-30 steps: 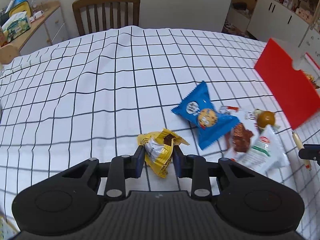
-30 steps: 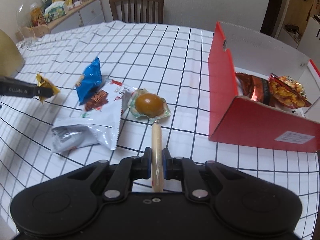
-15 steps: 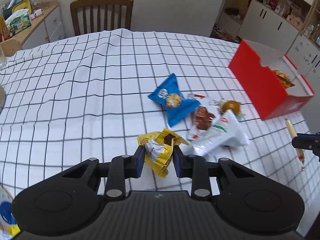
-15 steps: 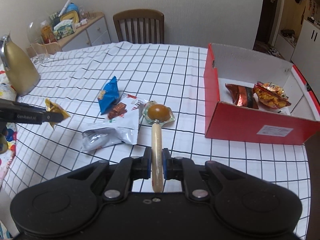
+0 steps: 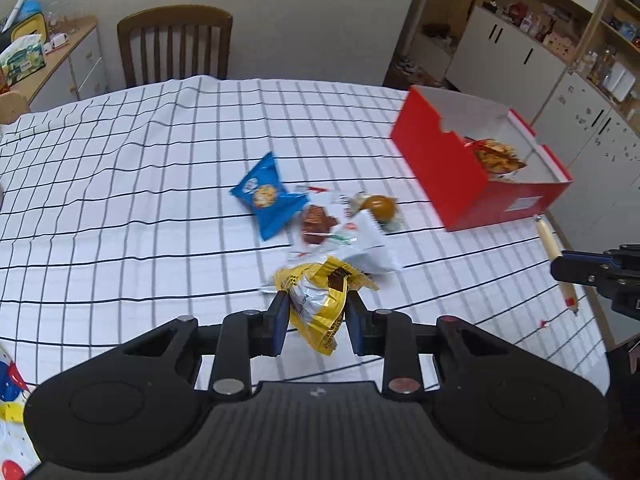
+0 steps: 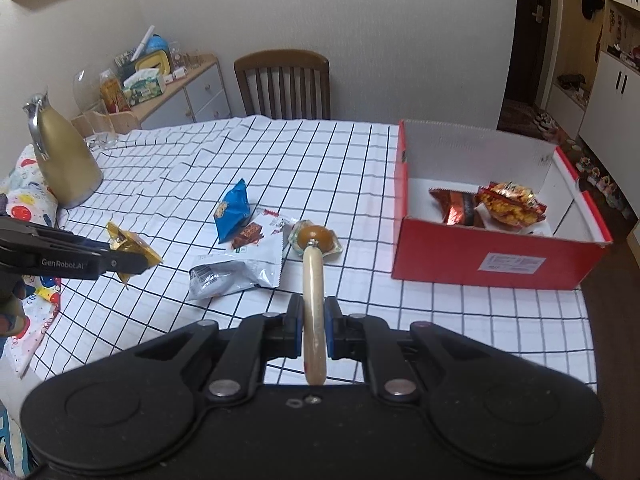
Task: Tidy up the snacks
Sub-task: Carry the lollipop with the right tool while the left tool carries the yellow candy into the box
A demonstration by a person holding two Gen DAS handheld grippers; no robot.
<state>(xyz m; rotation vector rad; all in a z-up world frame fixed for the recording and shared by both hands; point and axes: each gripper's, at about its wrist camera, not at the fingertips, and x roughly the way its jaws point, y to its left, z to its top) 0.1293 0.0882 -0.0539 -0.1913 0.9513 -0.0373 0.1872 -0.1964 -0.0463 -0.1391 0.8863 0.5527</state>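
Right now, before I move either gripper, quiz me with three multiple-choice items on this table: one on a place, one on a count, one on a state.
1. Where does the blue cookie packet lie?
A. in the red box
B. on the checked tablecloth
C. on the chair

2. How many snack packets lie in the red box?
A. none
B. two
C. five

3. What does the right gripper hold?
A. nothing, fingers open
B. the yellow wrapped snack
C. the sausage stick

Key: B, it rests on the tablecloth left of the box; B, two packets show inside; C, the fingers clamp the stick, while the left gripper holds the yellow wrapped snack.
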